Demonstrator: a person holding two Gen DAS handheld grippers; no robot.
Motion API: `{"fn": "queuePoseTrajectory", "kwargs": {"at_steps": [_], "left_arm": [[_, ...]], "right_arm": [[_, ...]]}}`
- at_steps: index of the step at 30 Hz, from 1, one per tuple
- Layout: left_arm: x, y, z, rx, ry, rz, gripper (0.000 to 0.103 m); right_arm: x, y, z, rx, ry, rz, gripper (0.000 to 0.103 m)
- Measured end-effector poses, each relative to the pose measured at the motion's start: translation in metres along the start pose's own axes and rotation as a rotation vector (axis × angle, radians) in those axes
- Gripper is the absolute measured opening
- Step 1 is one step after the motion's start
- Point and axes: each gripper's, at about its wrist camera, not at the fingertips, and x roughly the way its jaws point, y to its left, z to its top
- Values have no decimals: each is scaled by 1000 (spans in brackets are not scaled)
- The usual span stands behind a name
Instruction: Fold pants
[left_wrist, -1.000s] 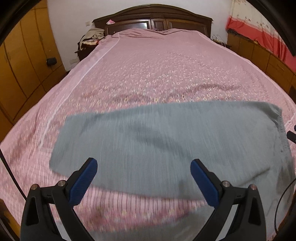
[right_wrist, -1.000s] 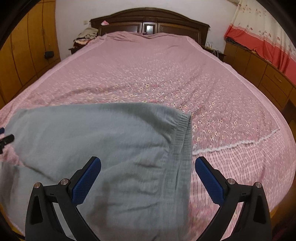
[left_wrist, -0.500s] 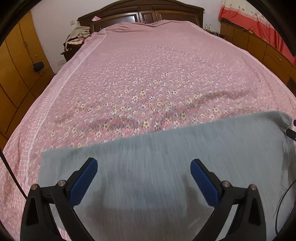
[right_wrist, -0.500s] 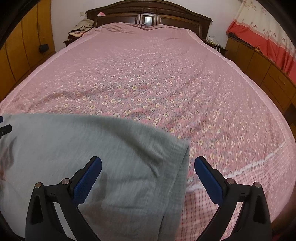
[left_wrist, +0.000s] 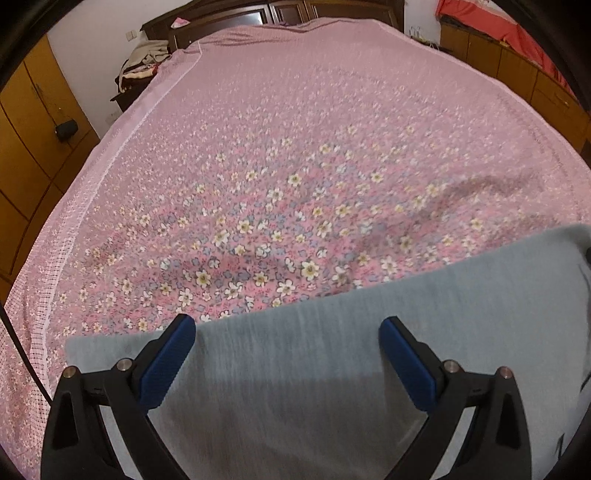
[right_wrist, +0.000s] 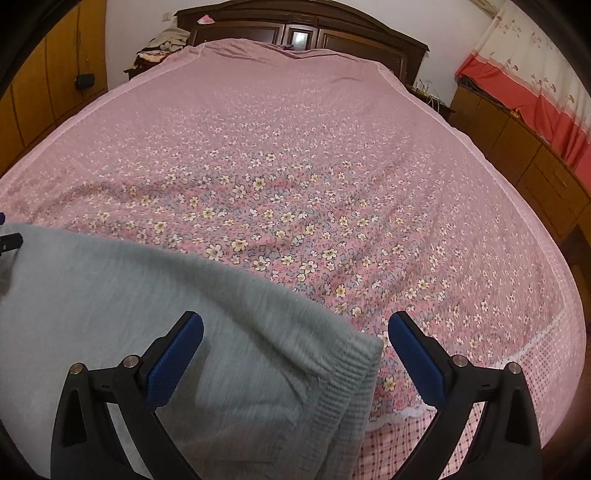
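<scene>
Pants (left_wrist: 332, 387): grey knit, lying flat across the near end of the bed (left_wrist: 295, 147), long axis running 9 to 3 o'clock. In the right wrist view the ribbed waistband (right_wrist: 354, 376) sits at the 3 o'clock end, layers stacked. In the left wrist view the leg end reaches toward 9 o'clock.

Handling, as judged: light, soft, limp cloth; it will sag and drag on the floral cover, not slip. No fragility. Best hold is on doubled edges: the ribbed band at its far corner, and the far edge of the leg end, pinching all layers together.

Left gripper (left_wrist: 288, 343): jaws wide, empty, straddling the far edge of the cloth; contact with the fabric cannot be confirmed.

Right gripper (right_wrist: 295, 339): jaws wide, empty, spanning the band's far corner at 12 o'clock; the right pad stands over bare cover.

Both views show motion blur.
</scene>
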Motion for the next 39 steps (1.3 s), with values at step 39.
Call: {"fn": "queuePoseTrajectory", "kwargs": {"at_steps": [39], "left_arm": [[27, 9, -23, 13, -27, -92, 103]], "right_arm": [[49, 5, 2, 22, 85, 51, 97]]}}
